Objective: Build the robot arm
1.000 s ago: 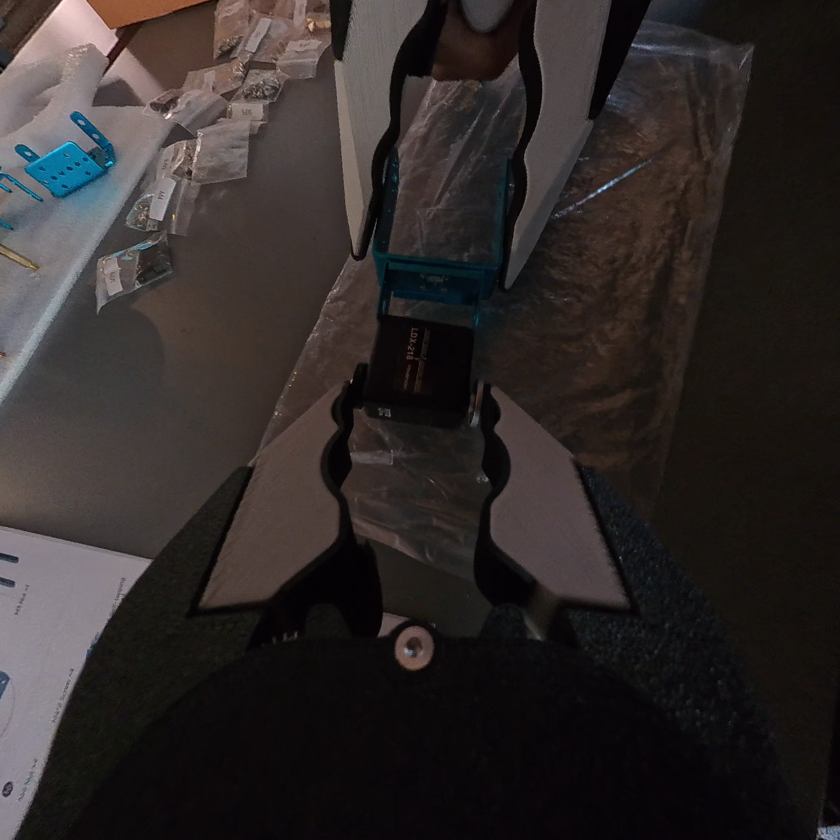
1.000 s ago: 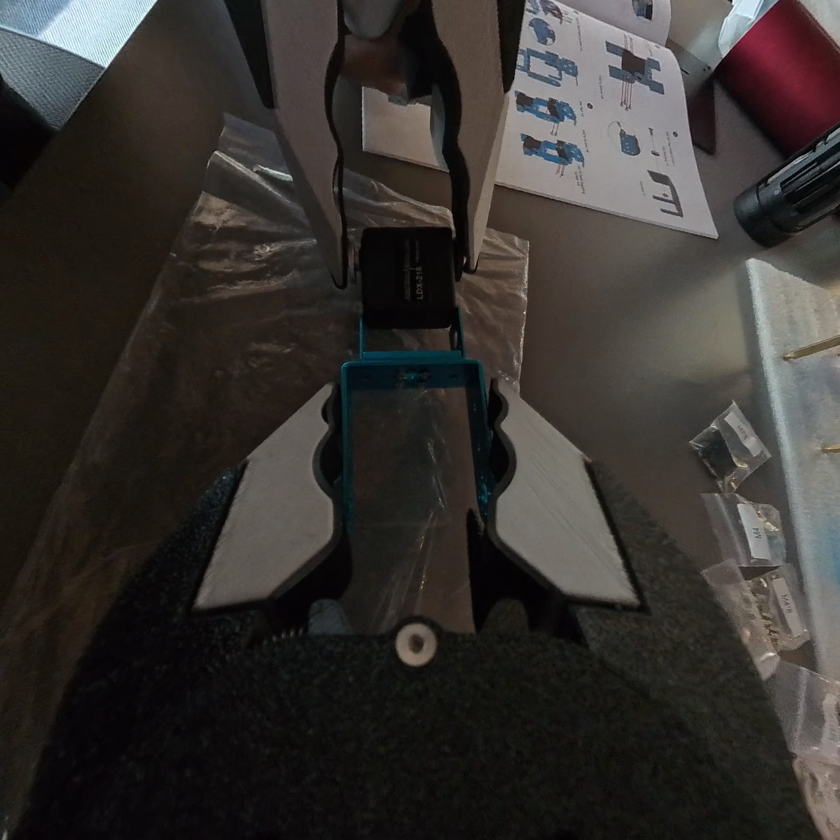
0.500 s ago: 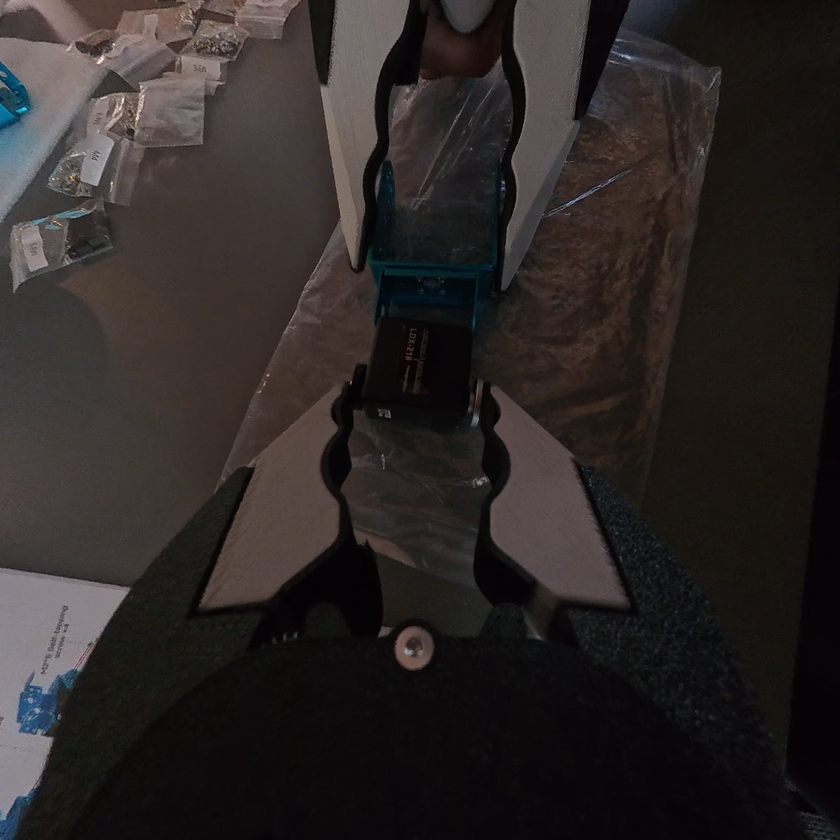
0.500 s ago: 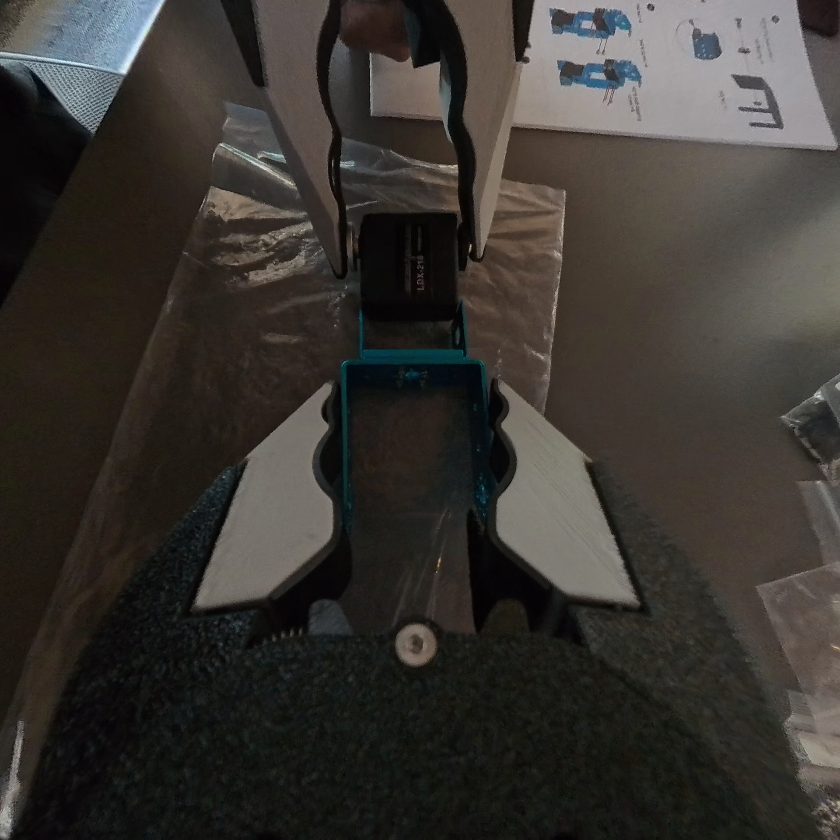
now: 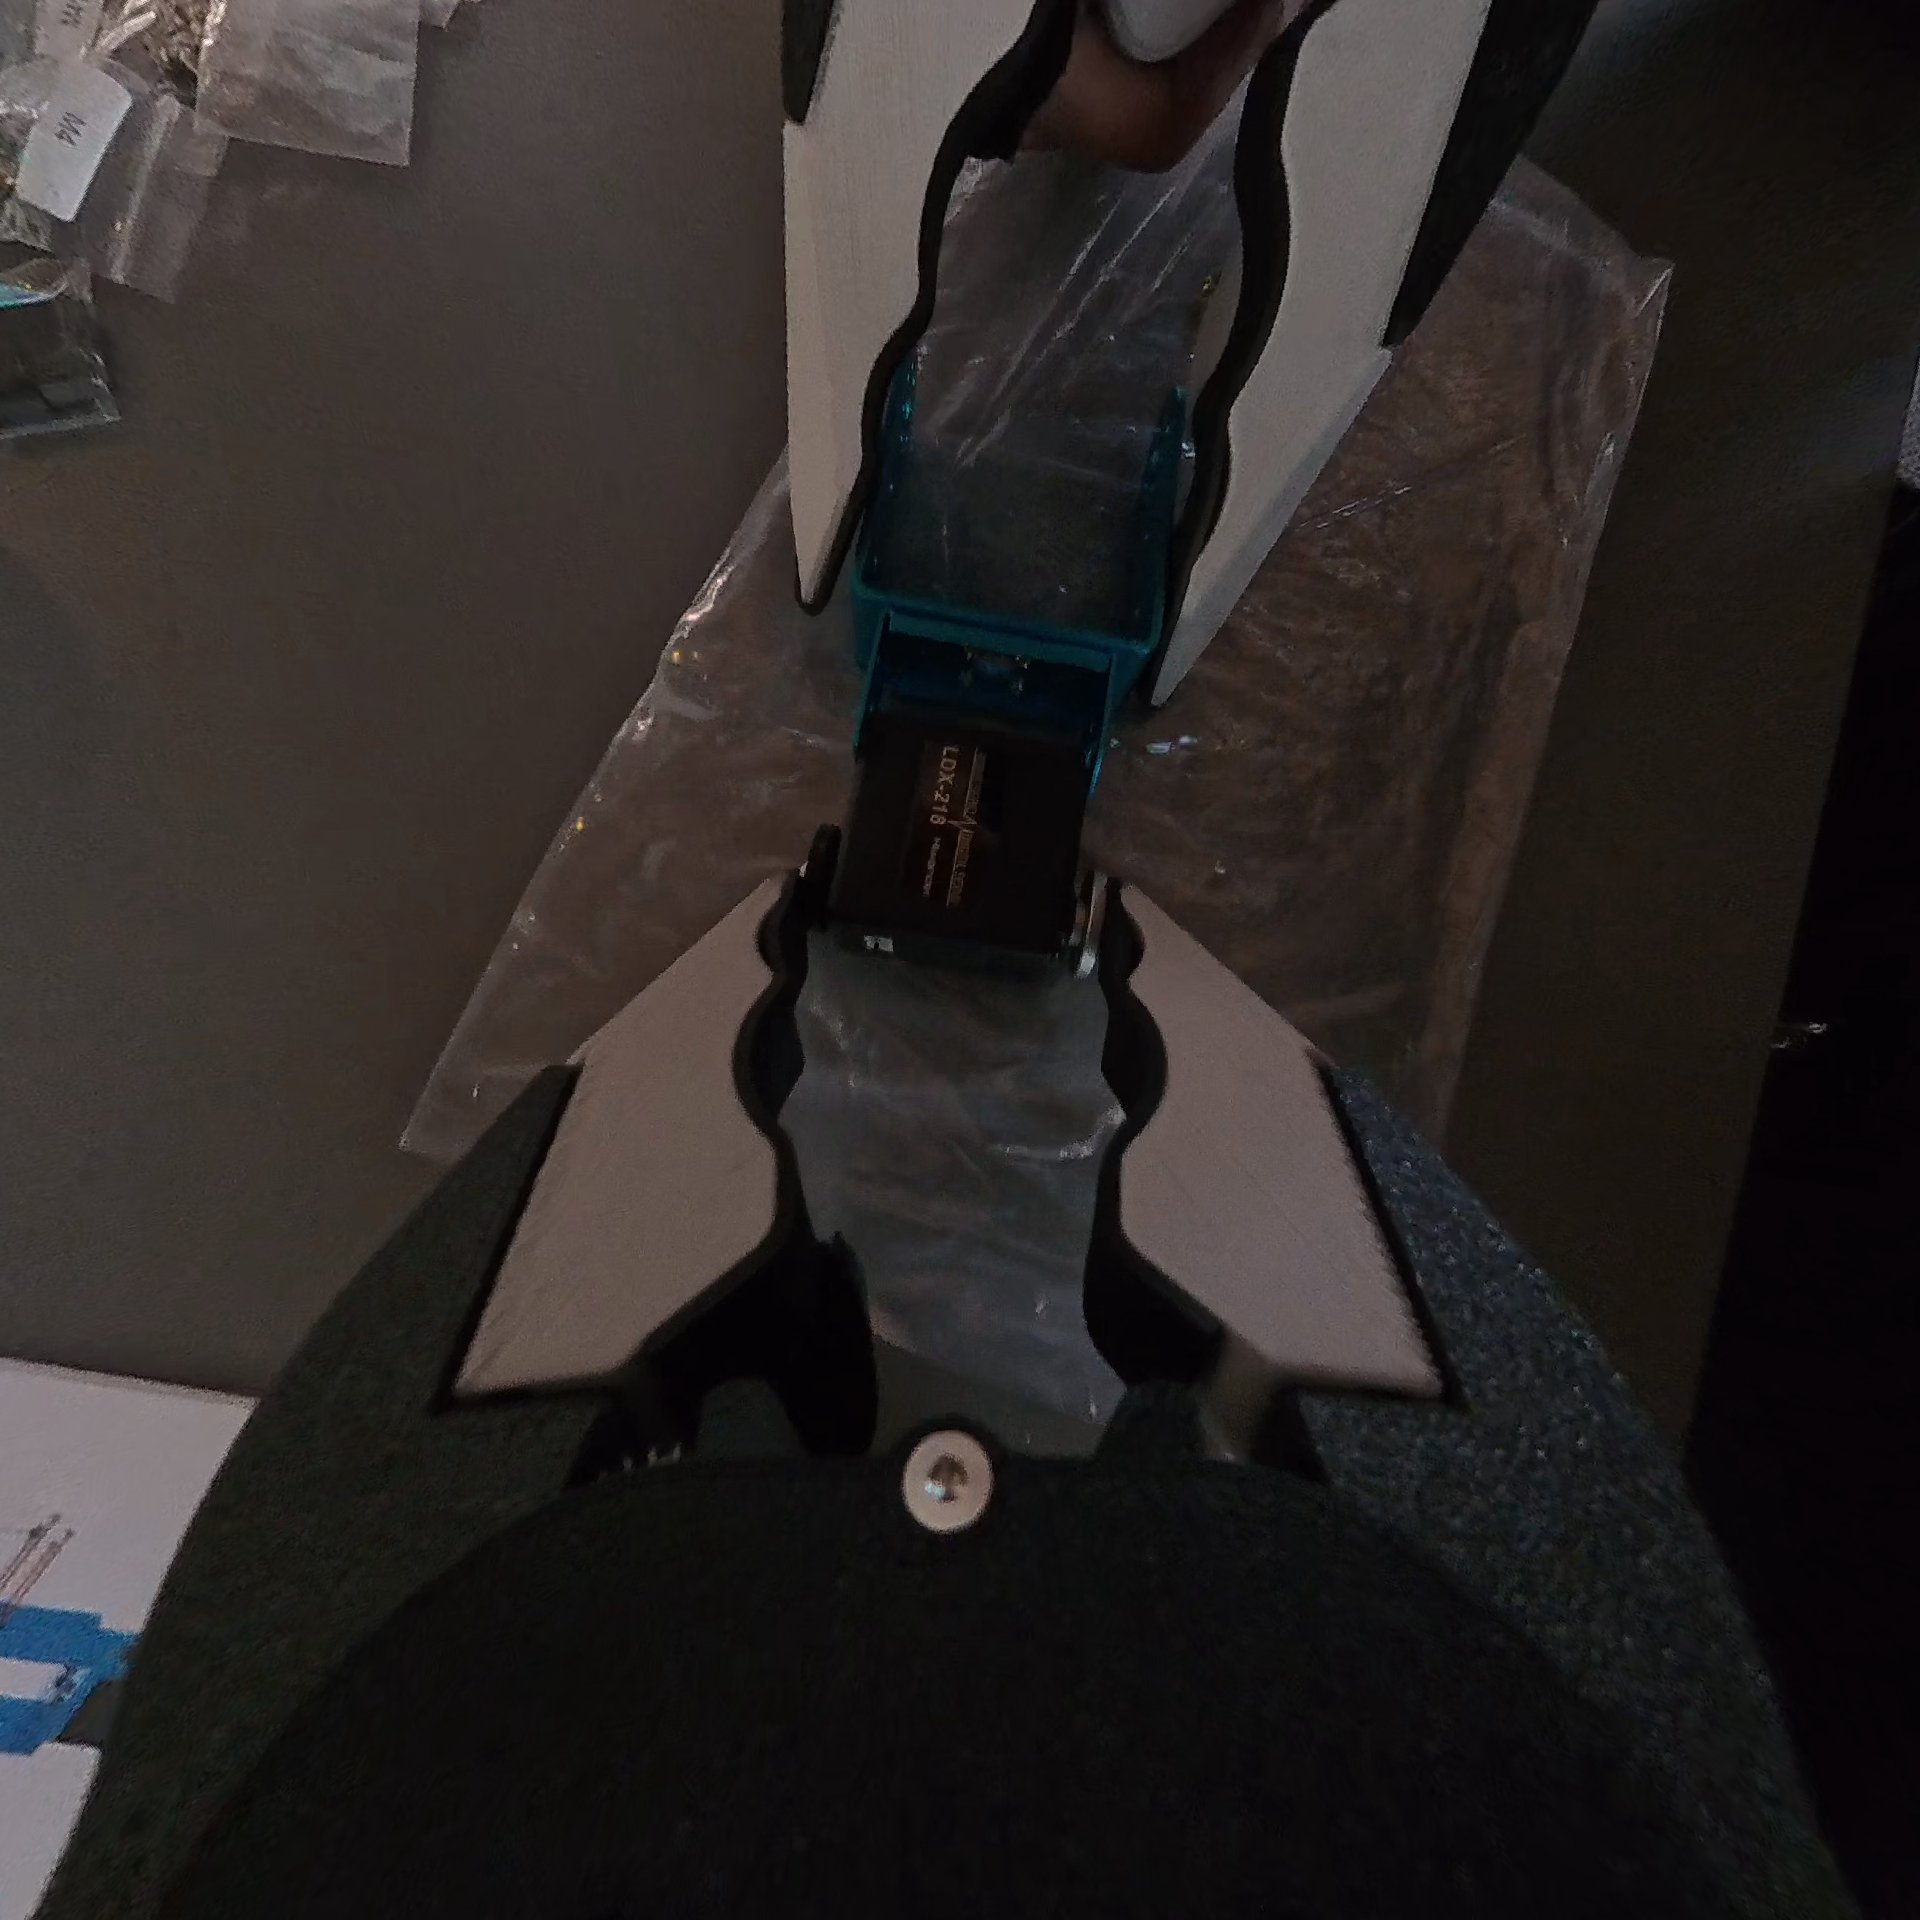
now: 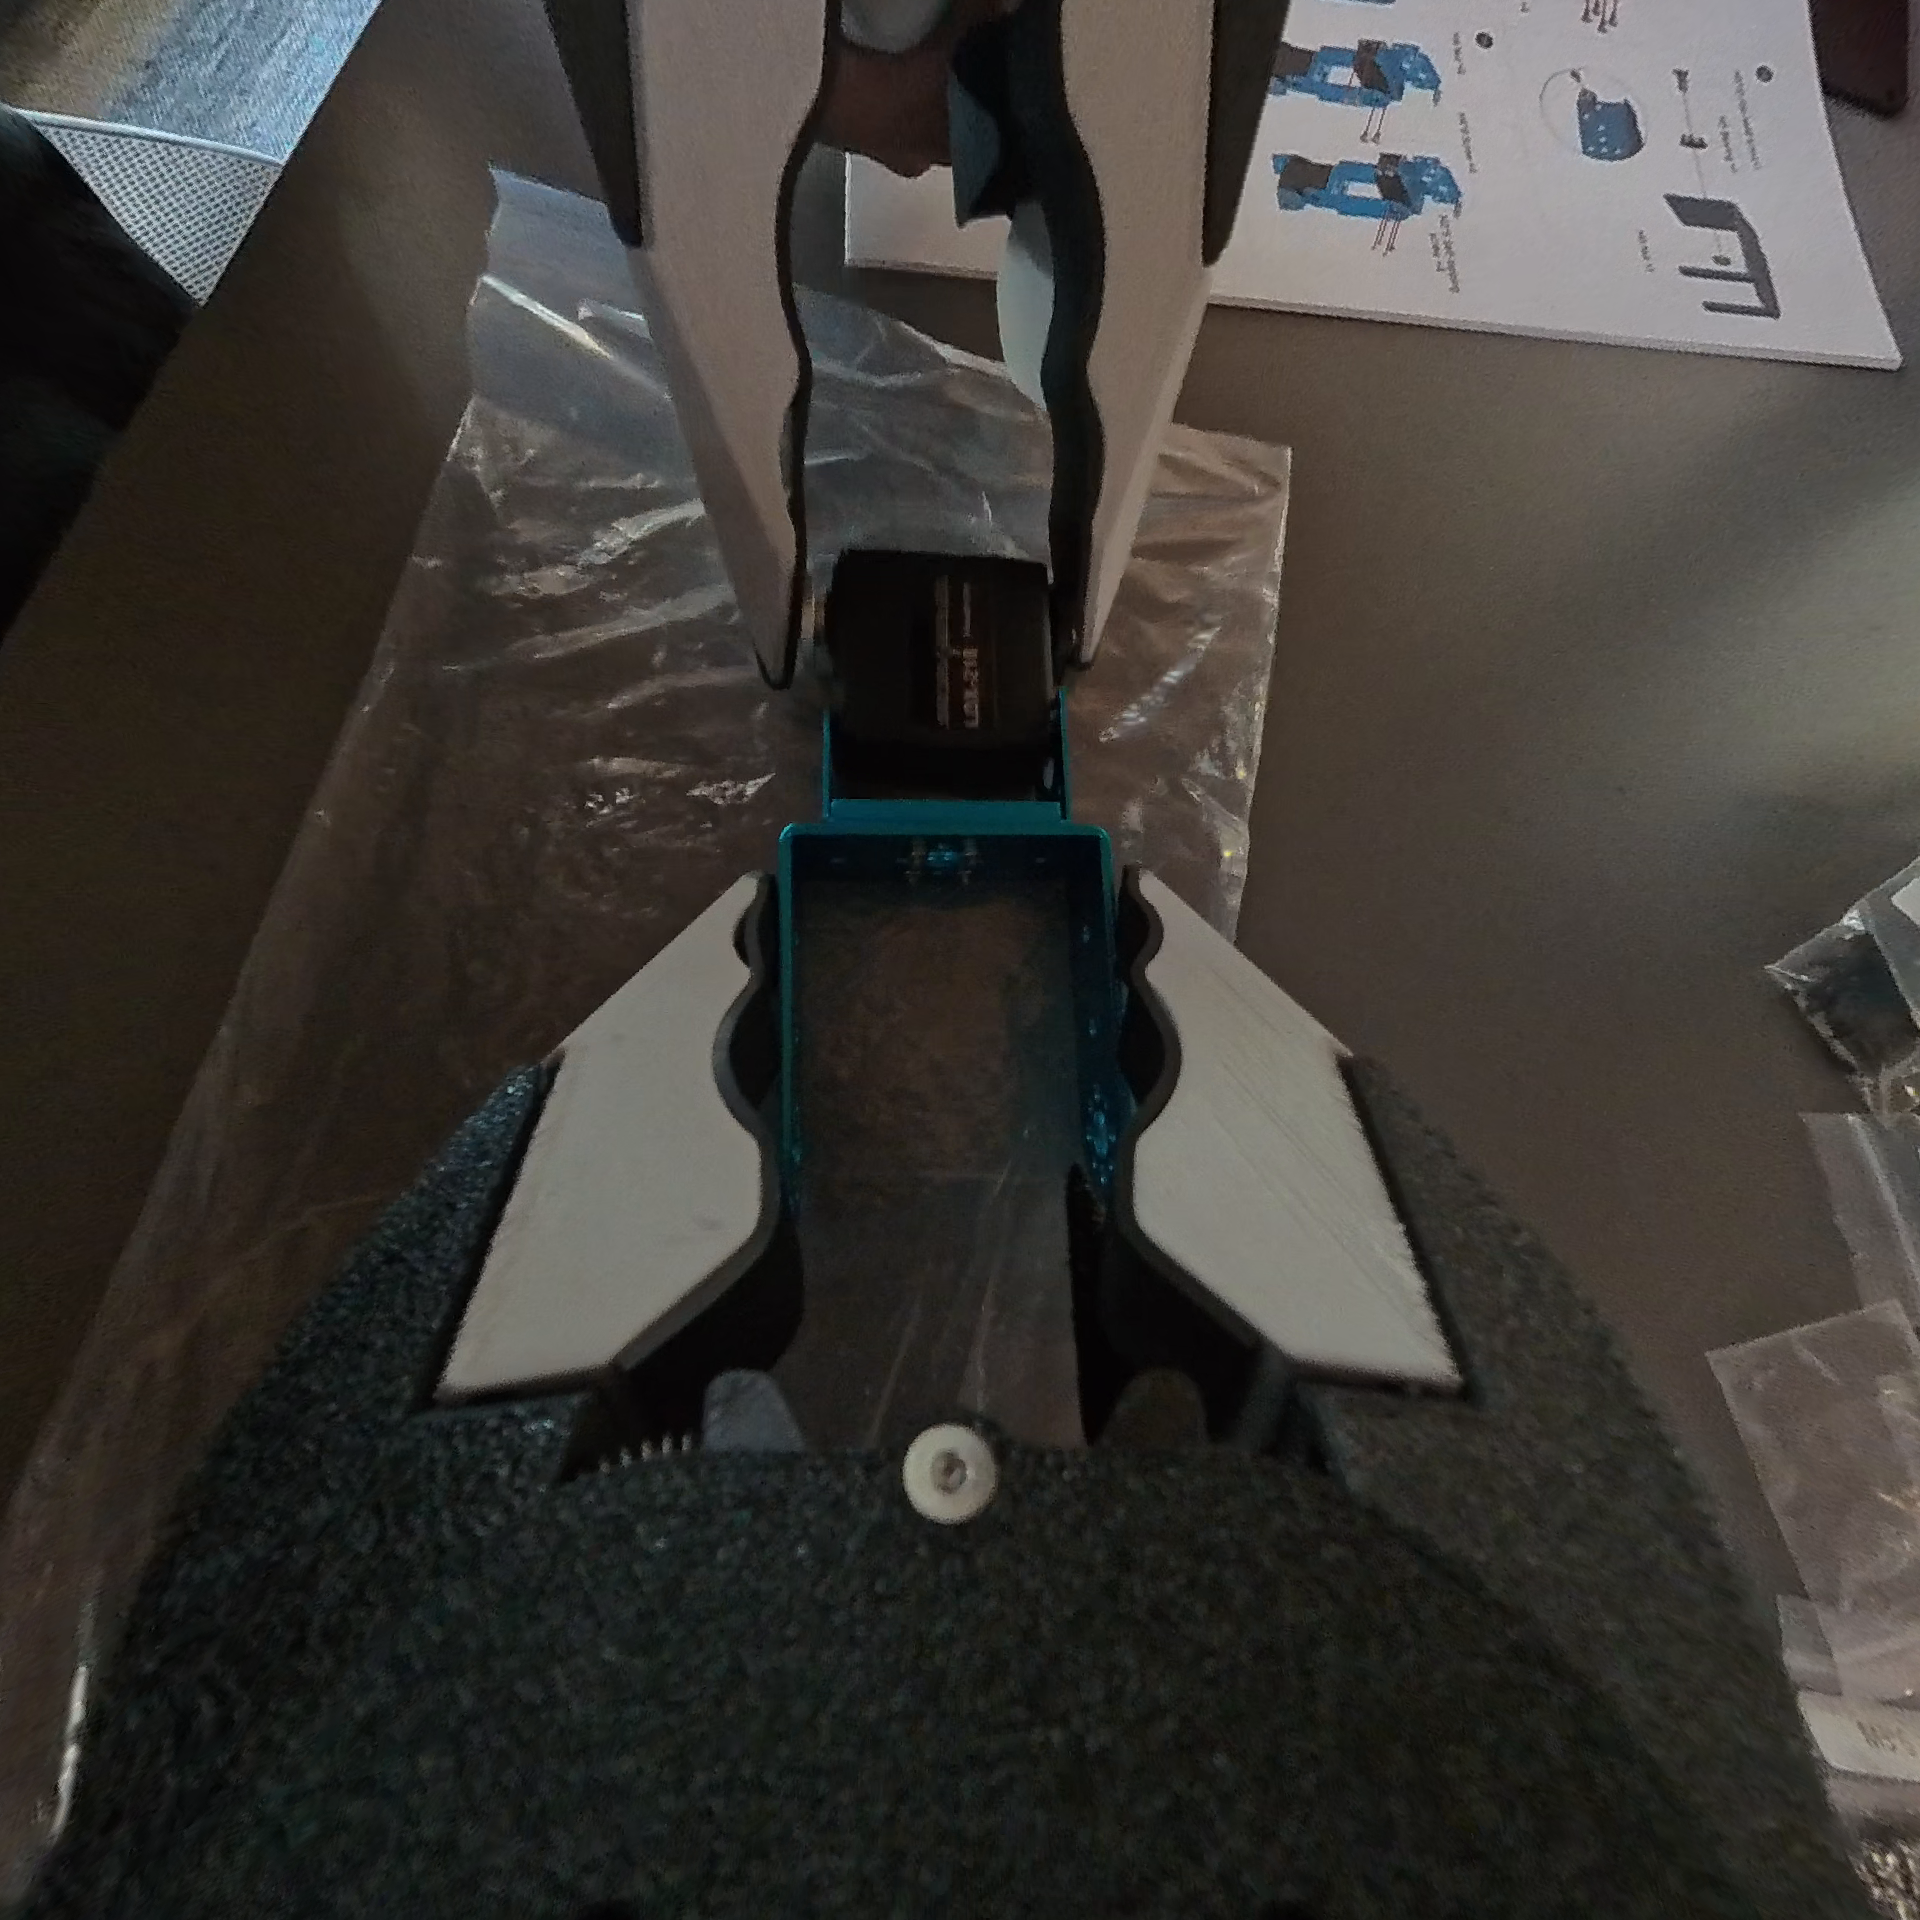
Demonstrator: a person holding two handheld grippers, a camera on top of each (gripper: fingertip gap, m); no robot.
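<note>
My left gripper [image 5: 951, 909] is shut on a black servo block [image 5: 961, 836], gripping its near end above a clear plastic sheet [image 5: 1403, 748]. My right gripper [image 6: 945, 904] is shut on a blue metal bracket [image 6: 940, 844], its fingers against the bracket's two side walls. The two grippers face each other. The servo [image 6: 940, 665] sits partly between the bracket's forked far arms. The right gripper also shows in the left wrist view [image 5: 997, 634], holding the bracket [image 5: 992, 644]. The left gripper shows in the right wrist view [image 6: 930, 665].
A grey table [image 5: 364, 623] lies under the sheet. Small bags of hardware [image 5: 94, 166] lie far left in the left wrist view, others at the right [image 6: 1860, 1351] in the right wrist view. An open instruction booklet [image 6: 1538, 177] lies beyond the sheet. The grippers' ends are close to 5 cm from one another.
The servo has gone a little deeper between the bracket's arms. Both grippers have shifted over the table, so the bags and booklet have slid toward the frame edges. Both stay shut.
</note>
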